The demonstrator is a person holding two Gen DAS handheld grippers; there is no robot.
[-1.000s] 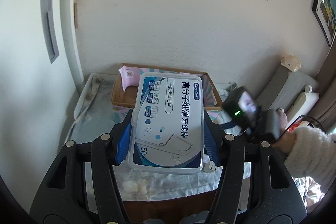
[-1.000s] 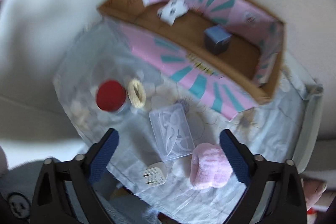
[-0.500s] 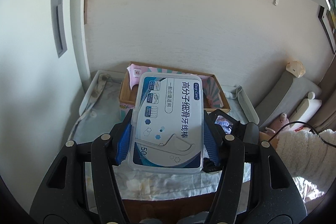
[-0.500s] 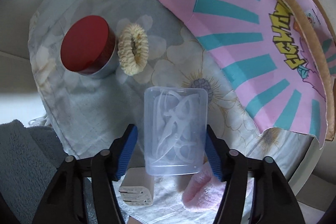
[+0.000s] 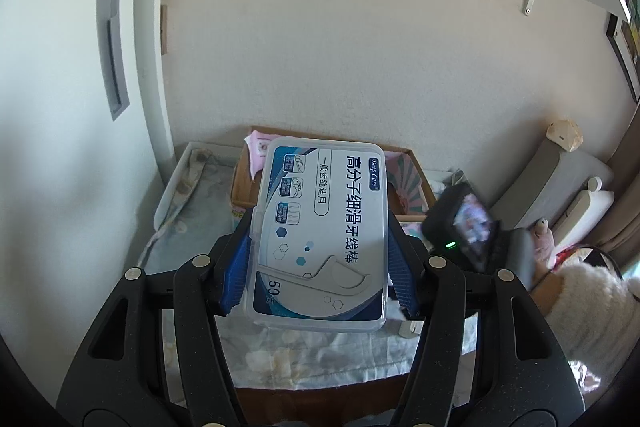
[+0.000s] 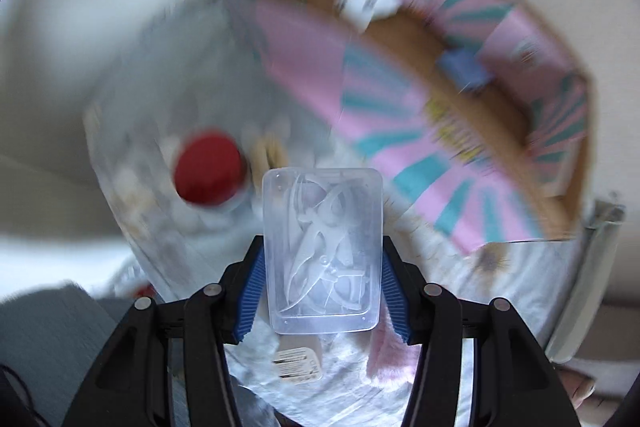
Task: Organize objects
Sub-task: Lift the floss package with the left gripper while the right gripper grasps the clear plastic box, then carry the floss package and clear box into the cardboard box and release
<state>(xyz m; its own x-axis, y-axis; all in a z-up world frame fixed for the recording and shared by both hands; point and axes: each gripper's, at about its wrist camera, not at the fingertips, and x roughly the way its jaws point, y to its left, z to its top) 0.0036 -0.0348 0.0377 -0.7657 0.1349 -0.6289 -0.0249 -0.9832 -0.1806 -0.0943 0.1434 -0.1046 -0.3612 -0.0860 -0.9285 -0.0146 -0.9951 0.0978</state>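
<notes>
The left gripper (image 5: 320, 259) clamps a blue-and-white labelled floss-pick lid (image 5: 320, 235). Only the right view shows the right gripper (image 6: 322, 287) clamping the clear floss-pick tray (image 6: 322, 251) above a red-lidded jar (image 6: 208, 169).

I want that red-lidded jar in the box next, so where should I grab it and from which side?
Take the red-lidded jar by its round side wall just under the lid, coming down from above. It seems to stand upright on the cloth. Set the fingers front and back, since the scrunchie sits close on its right. The view is blurred, so treat this as a guess.
</notes>
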